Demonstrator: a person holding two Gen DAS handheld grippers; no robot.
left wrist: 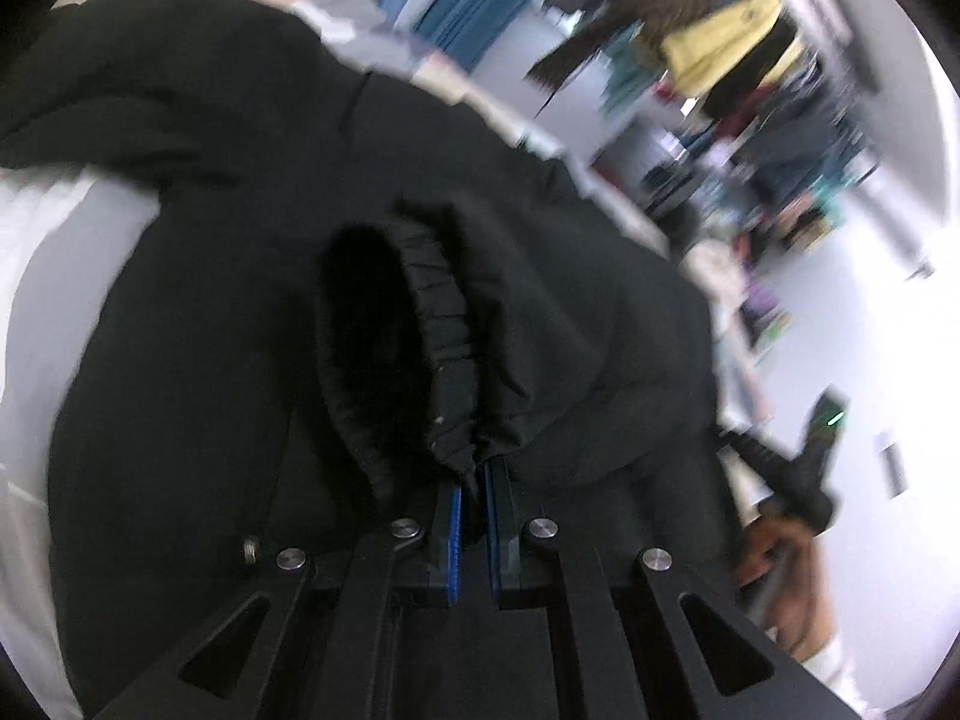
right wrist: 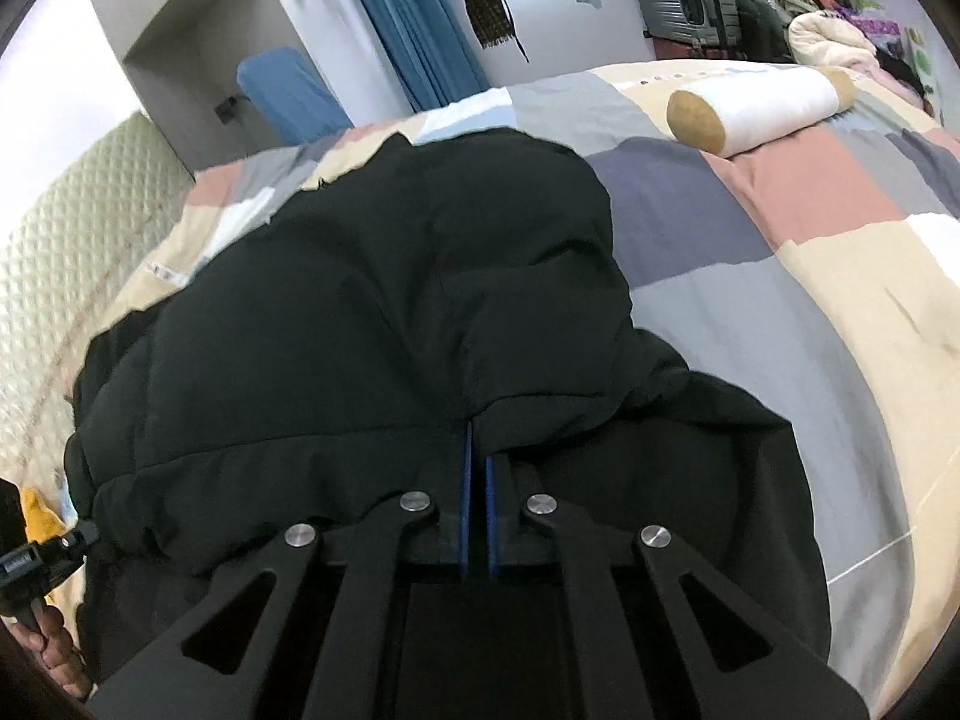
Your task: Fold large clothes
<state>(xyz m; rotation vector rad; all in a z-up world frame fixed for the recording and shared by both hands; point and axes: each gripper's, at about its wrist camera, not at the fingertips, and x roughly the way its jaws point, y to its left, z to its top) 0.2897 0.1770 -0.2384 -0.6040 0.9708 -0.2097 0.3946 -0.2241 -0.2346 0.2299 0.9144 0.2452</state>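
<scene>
Closed on fabric, the left gripper [left wrist: 474, 474] pinches the elastic cuff [left wrist: 444, 330] of the black padded jacket [right wrist: 372, 312], and the right gripper [right wrist: 479, 450] is clamped on a fold of its body; the jacket lies bunched across the middle of the bed [right wrist: 810, 276]. Judged bulky, soft, light and somewhat slippery, it is best held at hems, cuffs and seams. A bolster pillow [right wrist: 762, 102] lies near the bed's far edge; clothes and a suitcase [right wrist: 684, 0] crowd the room.

Bulky black jacket [right wrist: 384, 312] lies bunched on the bed, elastic cuff [left wrist: 438, 324] raised.
</scene>
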